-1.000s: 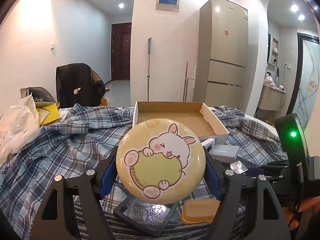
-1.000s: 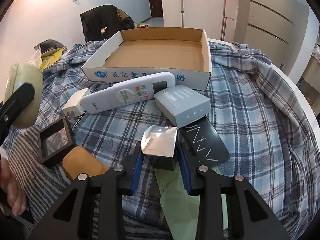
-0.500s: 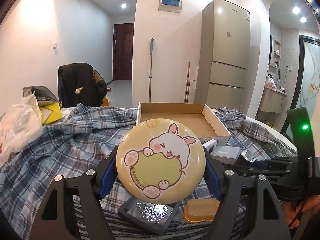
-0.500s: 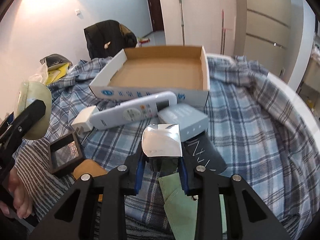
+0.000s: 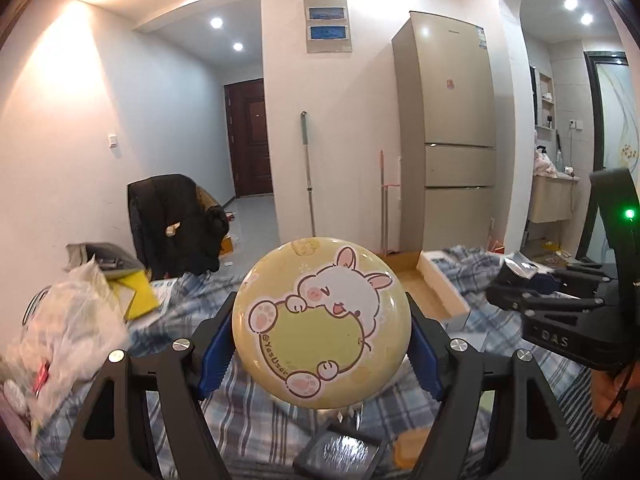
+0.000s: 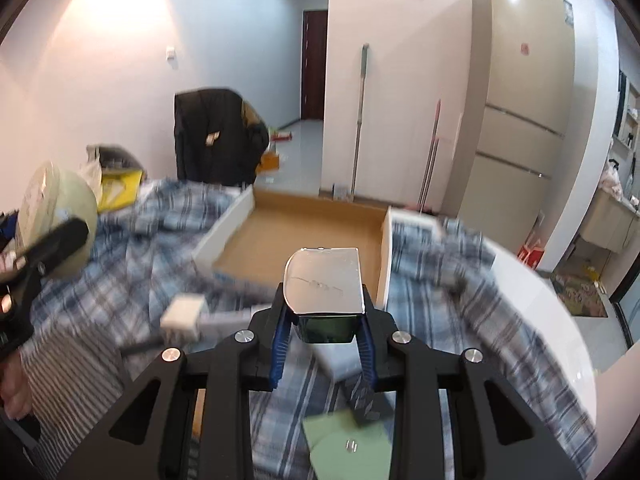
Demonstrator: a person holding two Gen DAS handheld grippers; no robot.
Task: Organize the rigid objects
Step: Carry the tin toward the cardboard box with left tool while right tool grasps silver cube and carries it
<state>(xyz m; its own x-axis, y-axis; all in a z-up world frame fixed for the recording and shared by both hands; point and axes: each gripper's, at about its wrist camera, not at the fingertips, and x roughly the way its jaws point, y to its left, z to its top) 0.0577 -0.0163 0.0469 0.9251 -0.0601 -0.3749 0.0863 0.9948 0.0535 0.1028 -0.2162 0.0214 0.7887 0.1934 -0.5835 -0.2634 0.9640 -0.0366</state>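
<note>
Now the left tool (image 5: 320, 336) clamps the round yellow tin (image 5: 320, 320); the right tool (image 6: 323, 330) pinches a mirrored box (image 6: 323, 288).

Black left gripper (image 5: 320, 346) frame, silver screws, ribbed blue fingers (image 5: 215, 354).

Left gripper (image 5: 320, 334) clamped wide, right gripper (image 6: 323, 334) clamped narrow, both aloft

The round tin (image 5: 320, 322) has a smooth, glossy printed face that catches the ceiling lights. The small box (image 6: 323, 286) has a mirror-bright chrome top. The open carton (image 6: 304, 236) is matt brown cardboard inside, white outside. The plaid cloth (image 6: 440, 280) looks soft and woven. The fridge (image 5: 452, 120) has a satin metallic sheen.
</note>
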